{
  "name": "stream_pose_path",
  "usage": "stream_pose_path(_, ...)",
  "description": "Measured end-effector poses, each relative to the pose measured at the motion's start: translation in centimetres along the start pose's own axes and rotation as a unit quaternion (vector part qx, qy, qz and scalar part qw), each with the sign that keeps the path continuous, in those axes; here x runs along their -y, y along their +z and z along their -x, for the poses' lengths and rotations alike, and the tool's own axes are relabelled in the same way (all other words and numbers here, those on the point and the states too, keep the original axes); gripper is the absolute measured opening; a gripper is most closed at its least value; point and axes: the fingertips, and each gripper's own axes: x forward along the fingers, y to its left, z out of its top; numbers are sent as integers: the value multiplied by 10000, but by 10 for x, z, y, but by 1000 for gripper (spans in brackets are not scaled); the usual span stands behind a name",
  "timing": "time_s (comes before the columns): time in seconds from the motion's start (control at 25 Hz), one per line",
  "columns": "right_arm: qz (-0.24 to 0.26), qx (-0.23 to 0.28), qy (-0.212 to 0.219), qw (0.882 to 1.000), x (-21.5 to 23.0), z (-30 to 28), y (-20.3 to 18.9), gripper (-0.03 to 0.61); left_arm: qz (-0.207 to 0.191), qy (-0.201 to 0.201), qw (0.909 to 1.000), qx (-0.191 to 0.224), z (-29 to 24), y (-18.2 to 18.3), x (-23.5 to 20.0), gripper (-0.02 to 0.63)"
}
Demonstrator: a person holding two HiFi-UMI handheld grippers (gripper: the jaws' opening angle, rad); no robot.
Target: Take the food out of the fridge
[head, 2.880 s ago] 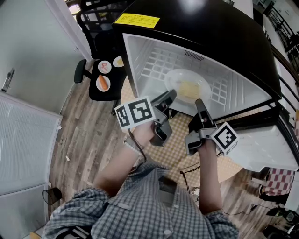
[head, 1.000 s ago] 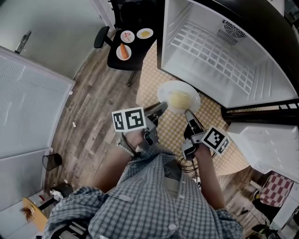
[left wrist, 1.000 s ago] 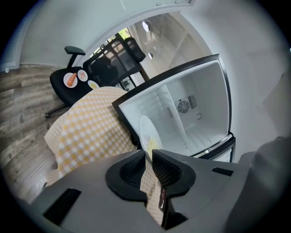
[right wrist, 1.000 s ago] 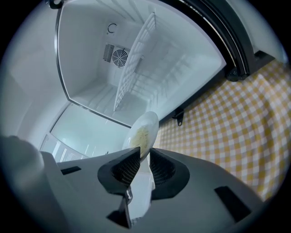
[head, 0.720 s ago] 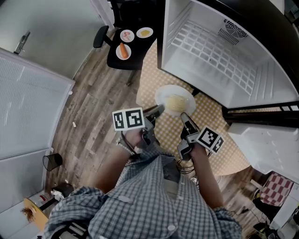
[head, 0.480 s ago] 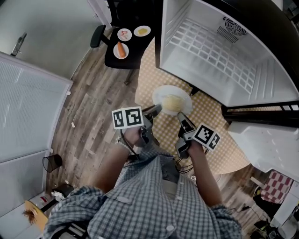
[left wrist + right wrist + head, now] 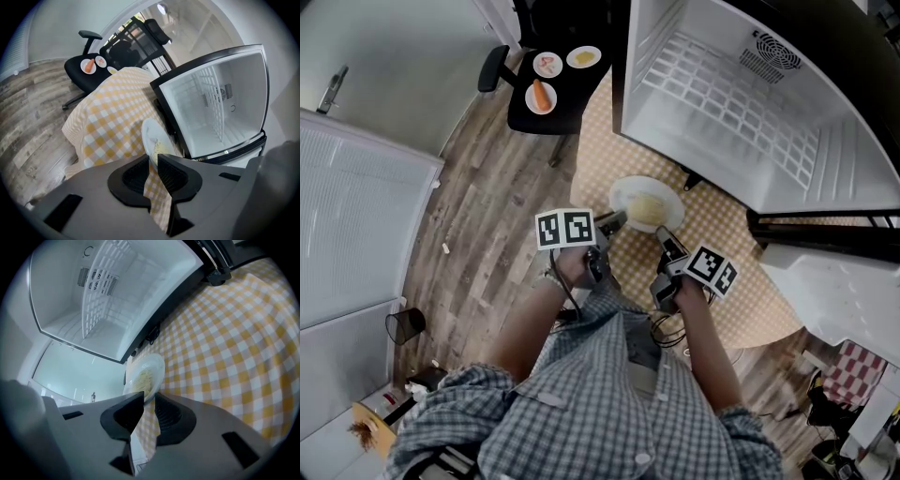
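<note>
A white plate of pale yellow food lies low over the yellow check tablecloth, in front of the open, empty fridge. My left gripper is at the plate's near-left rim. Its jaws have just been opening; the rim of the plate still stands between them, with a little gap beside it. My right gripper is shut on the near-right rim; in the right gripper view the plate runs in between the jaw tips.
A black office chair at the far left carries three small plates, one with a carrot. A white ribbed panel stands at the left over wood flooring. The fridge's white door lies to the right.
Both grippers have sunk with the plate, bringing it from in front of the fridge down to the tablecloth. The gap in the left jaws is slightly wider.
</note>
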Motion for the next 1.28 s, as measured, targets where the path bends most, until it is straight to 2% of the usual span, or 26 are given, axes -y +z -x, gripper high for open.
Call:
stream_pose_path(0.28, -225, -31, -218, 9995, 13, -6, -5, 55, 67, 153, 9998, -139, -7, -6, -12, 61)
stream_pose_path(0.68, -62, -6, -339, 9994, 16, -5, -6, 55, -101, 380, 9984, -417, -9, -15, -16, 78)
stream_pose_path(0.8, -77, 29, -296, 9995, 15, -4, -4, 57, -88, 298, 9986, -426, -7, -15, -13, 118)
stream_pose_path(0.92, -61, 57, -318, 9995, 18, -1, -2, 57, -116, 361, 9983, -433, -3, -16, -15, 129)
stream_pose_path(1.12, 246, 42, -570, 9981, 24, 7, -1, 57, -253, 466, 9975, -457, 11, -17, -21, 137)
stream_pose_path(1.28, 844, 67, -961, 9918, 27, 17, 3, 55, -323, 672, 9968, -277, 25, -12, -23, 123)
